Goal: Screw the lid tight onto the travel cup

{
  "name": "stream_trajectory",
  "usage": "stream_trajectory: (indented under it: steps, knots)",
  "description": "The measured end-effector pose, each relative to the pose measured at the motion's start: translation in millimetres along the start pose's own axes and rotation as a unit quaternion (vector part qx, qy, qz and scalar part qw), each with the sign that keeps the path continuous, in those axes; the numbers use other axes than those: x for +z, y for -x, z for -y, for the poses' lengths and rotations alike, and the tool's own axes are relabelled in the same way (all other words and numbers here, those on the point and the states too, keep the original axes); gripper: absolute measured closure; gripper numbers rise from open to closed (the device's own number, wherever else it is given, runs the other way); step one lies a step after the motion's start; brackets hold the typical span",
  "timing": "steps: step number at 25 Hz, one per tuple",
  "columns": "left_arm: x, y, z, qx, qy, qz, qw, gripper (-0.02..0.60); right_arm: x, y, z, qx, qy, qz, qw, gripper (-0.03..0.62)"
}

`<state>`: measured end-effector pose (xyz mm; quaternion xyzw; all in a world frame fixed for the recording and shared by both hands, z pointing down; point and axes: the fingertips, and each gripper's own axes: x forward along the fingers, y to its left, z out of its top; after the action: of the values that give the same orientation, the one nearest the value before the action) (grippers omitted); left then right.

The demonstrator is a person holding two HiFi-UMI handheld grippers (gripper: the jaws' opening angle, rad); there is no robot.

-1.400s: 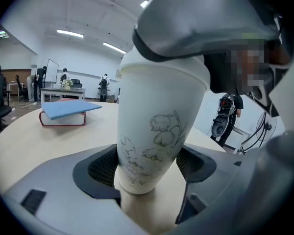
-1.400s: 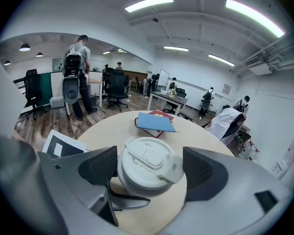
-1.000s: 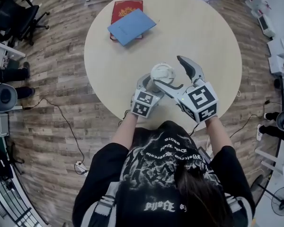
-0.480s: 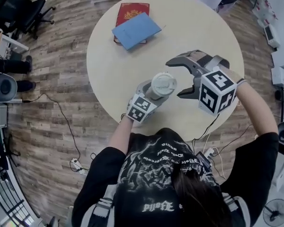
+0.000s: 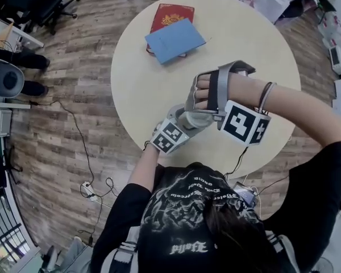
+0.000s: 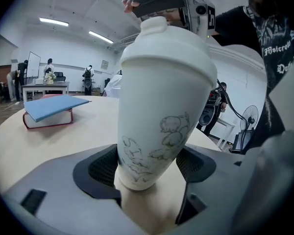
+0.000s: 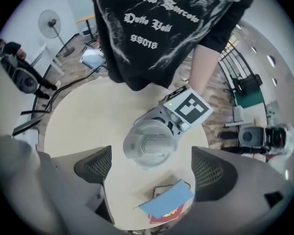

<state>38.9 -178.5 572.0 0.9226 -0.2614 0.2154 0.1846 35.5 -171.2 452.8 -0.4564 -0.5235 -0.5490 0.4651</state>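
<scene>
A white travel cup (image 6: 157,121) with line drawings stands upright on the round table (image 5: 244,33), its white lid (image 6: 166,48) on top. My left gripper (image 6: 149,168) is shut on the cup's base, a pad on each side. In the head view the cup (image 5: 194,120) shows just past the left gripper's marker cube (image 5: 170,136). My right gripper (image 7: 154,168) hangs above the cup and points straight down at the lid (image 7: 149,143). Its jaws are opening, wide of the lid, with its pads (image 7: 95,165) not touching it.
A blue book (image 5: 175,40) lies on a red book (image 5: 173,13) at the table's far side. The person's black shirt (image 5: 199,209) is at the near edge. Office chairs (image 5: 28,1) and floor cables (image 5: 91,186) are on the left.
The right gripper swung from beside the cup up over it and now points down at the lid. The left gripper kept hold of the cup, which stayed put.
</scene>
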Motion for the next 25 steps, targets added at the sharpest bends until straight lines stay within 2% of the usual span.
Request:
stream_trajectory:
  steps: [3,7,9,16,19,25]
  knots:
    - [0,-1,-1,-0.002,-0.001,-0.002,1.0000,0.190,1,-13,2,-0.003,0.076,-0.001,0.997,0.091]
    - [0,-2,-1,-0.002,0.000,0.000,1.0000,0.190,9,-24,2,-0.008,0.134,0.011,0.991,0.091]
    - [0,0,1,-0.002,-0.001,0.000,1.0000,0.190,17,-27,4,-0.020,0.137,0.018,0.990,0.168]
    - [-2,-1,0,-0.009,0.004,0.000,0.9999,0.189,18,-30,4,-0.007,0.097,0.014,0.995,0.180]
    - [-2,-3,-1,-0.010,0.006,0.002,0.9999,0.189,17,-30,3,0.004,0.046,0.018,0.999,0.180]
    - [-3,-5,-3,-0.007,0.009,0.004,0.9999,0.189,20,-31,14,-0.017,-0.075,0.044,0.996,0.181]
